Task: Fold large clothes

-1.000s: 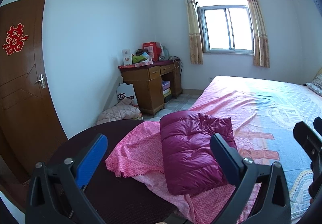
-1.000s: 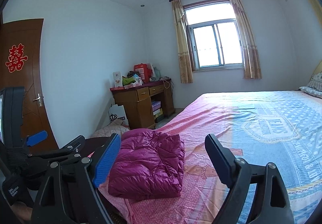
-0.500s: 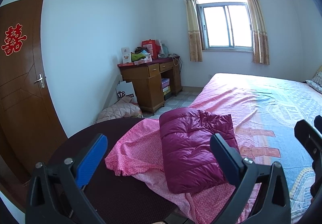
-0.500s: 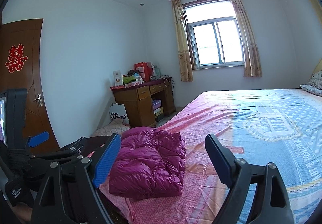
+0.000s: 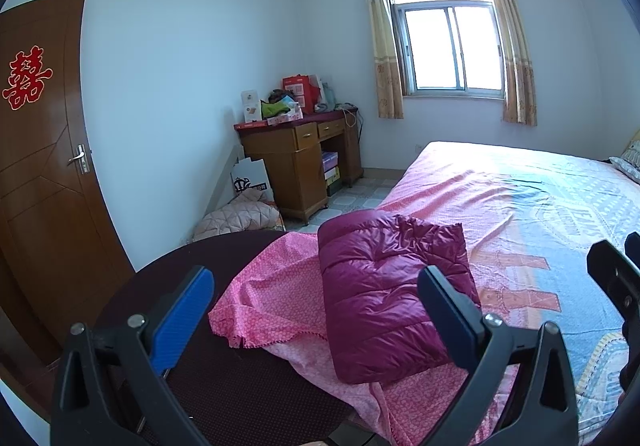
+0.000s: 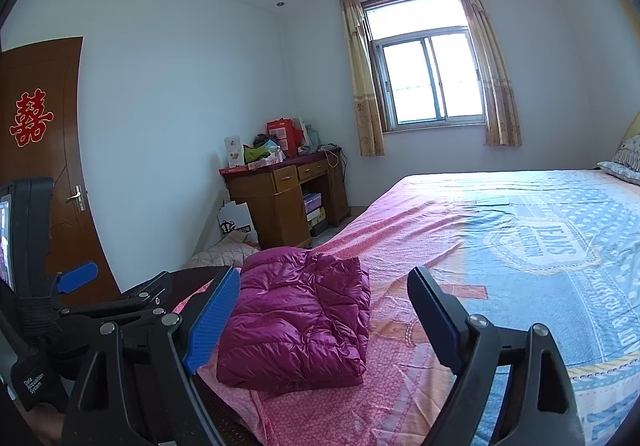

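The purple puffer jacket lies folded into a thick rectangle on the near corner of the bed, on the pink part of the sheet, w/ its near edge close to the bed's end. We judge the fold itself done or nearly so.

Our left gripper hangs above and short of the jacket, jaws wide apart, nothing between them. Our right gripper is the same: jaws spread, empty, not touching the fabric. In the right view the left gripper shows off to the side, over the dark round table that butts against the bed's end.

Risks from here, as we see it:
- Puffy filling is springy, so the top layer may lift or slide open if we leave it w/o pressing it flat.
- The shell looks slick; a pinch on one layer only would drag that layer and undo the fold.
- The sheet corner hangs loose over the table; catching it instead of the jacket would pull the whole bundle toward the edge.

Further out: wooden desk by the wall, door left, window behind.
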